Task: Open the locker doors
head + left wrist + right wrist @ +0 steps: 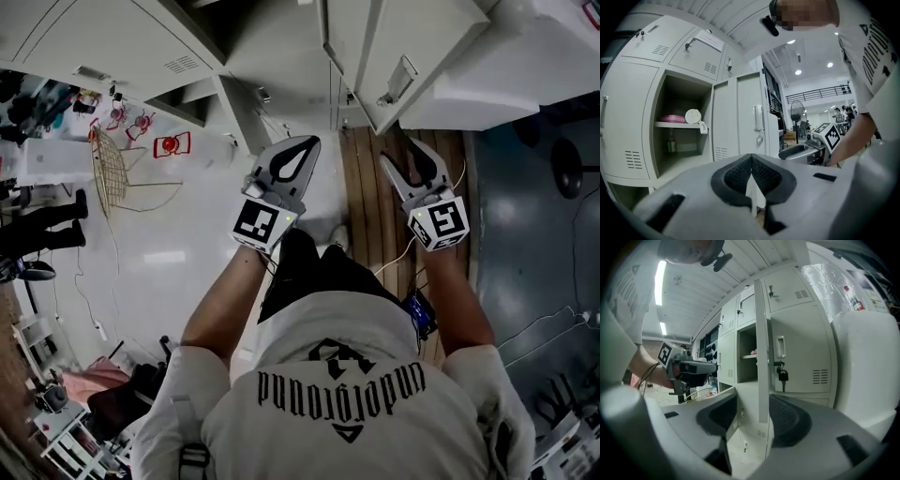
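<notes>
painted sheet metal, pale grey and smooth, makes up the lockers [112,37] across the top of the head view. we record one locker door [801,348] swung out toward the right gripper [757,401]. it is a flat rectangular panel with a slim upright handle [780,347], a dark key [783,376] hanging at the lock and a small block of louvred vent slots [820,376]. in the right gripper view its thin free edge stands upright in the gap between this gripper's jaws. those jaws are spread wide, their dark curved pads clear of the edge and gripping nothing. we cannot tell whether the edge lies within the jaws or beyond them. in the head view the same gripper [403,157] sits just below that door, over a strip of wooden planks [361,187].

the left gripper [751,158] has its jaws together, the black mesh-textured pads meeting at the tips with nothing between them. ahead of it and to the left an open compartment [682,150] shows a flat shelf [677,125] bearing a low pink object [671,118] and a round white object [693,116]. a further door panel [749,103] stands just right of that compartment. in the head view this gripper [307,146] hangs over glossy white floor [187,253], with a curved wire basket [111,169] well to its left.
</notes>
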Motion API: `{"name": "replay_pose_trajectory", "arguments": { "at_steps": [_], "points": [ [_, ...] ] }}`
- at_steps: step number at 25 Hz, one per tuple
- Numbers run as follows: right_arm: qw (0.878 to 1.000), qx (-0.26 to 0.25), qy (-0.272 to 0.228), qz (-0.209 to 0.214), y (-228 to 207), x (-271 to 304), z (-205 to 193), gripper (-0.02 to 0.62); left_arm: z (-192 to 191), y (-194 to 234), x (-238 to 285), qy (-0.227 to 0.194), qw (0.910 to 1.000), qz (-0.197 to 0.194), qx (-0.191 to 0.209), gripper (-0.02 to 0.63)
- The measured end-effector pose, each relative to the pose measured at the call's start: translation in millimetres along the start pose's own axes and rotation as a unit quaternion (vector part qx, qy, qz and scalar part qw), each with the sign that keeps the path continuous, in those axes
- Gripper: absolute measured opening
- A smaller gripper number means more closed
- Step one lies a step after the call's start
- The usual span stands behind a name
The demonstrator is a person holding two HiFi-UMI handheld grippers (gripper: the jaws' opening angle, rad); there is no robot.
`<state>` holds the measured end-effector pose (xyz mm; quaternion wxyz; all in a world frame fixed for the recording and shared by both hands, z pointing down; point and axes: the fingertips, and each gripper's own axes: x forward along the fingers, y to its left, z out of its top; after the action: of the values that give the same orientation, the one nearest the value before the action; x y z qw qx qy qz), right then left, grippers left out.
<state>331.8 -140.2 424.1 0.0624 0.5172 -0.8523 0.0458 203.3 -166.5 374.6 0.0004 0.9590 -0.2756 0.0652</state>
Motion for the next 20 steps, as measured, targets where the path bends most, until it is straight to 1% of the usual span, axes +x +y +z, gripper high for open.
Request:
{"name": "replay_pose_trajectory", "arguments": {
  "at_steps": [7, 12, 15, 20],
  "points": [
    [1.000, -0.014, 0.025, 0.006, -13.7, 14.0, -67.6, 0.222, -51.1, 7.2, 16.4, 0.018, 0.9998, -0.007, 0.009, 0.008],
    [0.999, -0.034, 0.022, 0.006, -23.2, 35.7, -110.8, 0.222, -94.8, 11.3, 31.5, 0.018, 0.9996, -0.010, 0.019, 0.008],
    [0.999, -0.047, 0.019, 0.012, -27.6, 53.7, -130.2, 0.222, -118.6, 14.9, 41.1, 0.023, 0.9994, -0.011, 0.025, 0.008],
    [0.998, -0.059, 0.025, 0.010, -43.7, 82.2, -162.9, 0.222, -146.2, 20.7, 59.3, 0.015, 0.9987, -0.023, 0.042, 0.009]
  ]
}}
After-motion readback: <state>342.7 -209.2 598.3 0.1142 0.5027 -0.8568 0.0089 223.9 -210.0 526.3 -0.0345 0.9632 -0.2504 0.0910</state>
